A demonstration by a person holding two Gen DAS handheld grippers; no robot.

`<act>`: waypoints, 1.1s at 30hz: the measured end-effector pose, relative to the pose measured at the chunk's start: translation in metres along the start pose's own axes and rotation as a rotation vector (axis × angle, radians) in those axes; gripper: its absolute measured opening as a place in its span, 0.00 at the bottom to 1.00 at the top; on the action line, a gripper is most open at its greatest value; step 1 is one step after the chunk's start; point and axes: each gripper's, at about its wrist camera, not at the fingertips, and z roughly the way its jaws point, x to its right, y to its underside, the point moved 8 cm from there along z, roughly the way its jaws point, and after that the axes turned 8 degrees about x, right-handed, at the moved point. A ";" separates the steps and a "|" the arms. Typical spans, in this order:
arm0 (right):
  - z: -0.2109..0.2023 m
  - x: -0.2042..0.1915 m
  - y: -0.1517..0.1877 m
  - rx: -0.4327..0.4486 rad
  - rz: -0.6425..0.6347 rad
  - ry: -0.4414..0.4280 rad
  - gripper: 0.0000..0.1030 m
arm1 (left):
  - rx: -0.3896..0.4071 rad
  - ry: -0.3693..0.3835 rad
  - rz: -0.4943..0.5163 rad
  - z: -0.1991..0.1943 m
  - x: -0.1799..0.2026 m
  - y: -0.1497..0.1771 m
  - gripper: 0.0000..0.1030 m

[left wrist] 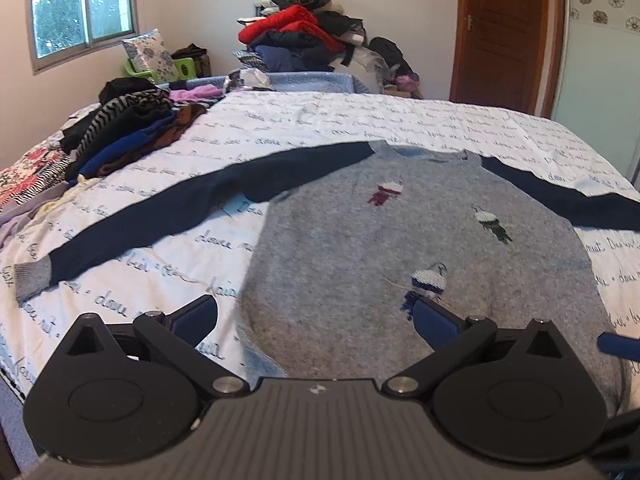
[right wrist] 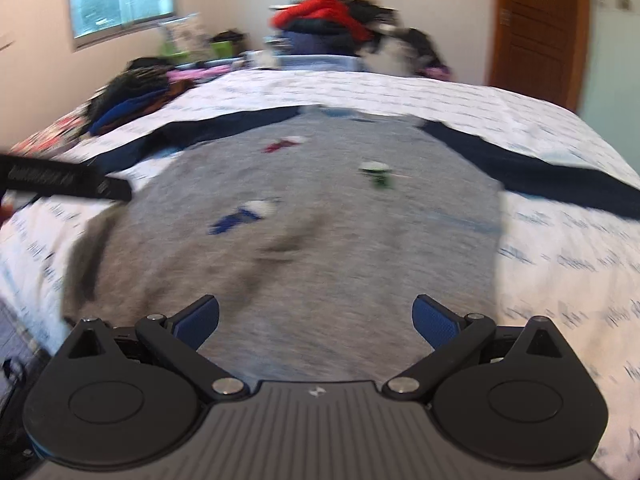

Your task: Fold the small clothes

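Observation:
A small grey sweater [left wrist: 380,248] with navy sleeves lies flat, front up, on the bed, both sleeves spread sideways. Its left sleeve [left wrist: 160,220] ends in a grey cuff [left wrist: 32,280]. My left gripper [left wrist: 316,320] is open and empty, above the sweater's bottom left hem. The sweater also shows, blurred, in the right wrist view [right wrist: 340,220]. My right gripper [right wrist: 316,320] is open and empty over the sweater's lower middle. The left gripper's body [right wrist: 64,182] shows at the left edge of that view.
The bed has a white cover with script writing [left wrist: 360,116]. A heap of dark clothes [left wrist: 128,132] lies at the bed's far left. A taller pile with a red jacket [left wrist: 296,28] stands behind the bed. A window [left wrist: 80,4] and a brown door [left wrist: 504,32] are beyond.

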 end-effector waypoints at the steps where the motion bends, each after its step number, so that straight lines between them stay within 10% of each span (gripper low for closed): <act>1: 0.005 -0.010 -0.001 -0.001 -0.036 -0.023 1.00 | 0.008 -0.007 0.000 -0.002 -0.003 -0.003 1.00; 11: 0.043 -0.105 0.008 -0.016 -0.338 -0.167 1.00 | 0.033 -0.023 -0.005 -0.007 -0.015 -0.014 1.00; 18: -0.018 -0.164 0.023 0.109 -0.521 -0.554 1.00 | 0.022 -0.030 -0.023 -0.004 -0.023 -0.012 1.00; 33: 0.032 -0.072 0.005 0.018 -0.228 -0.267 1.00 | 0.011 -0.006 0.018 -0.001 -0.003 -0.007 1.00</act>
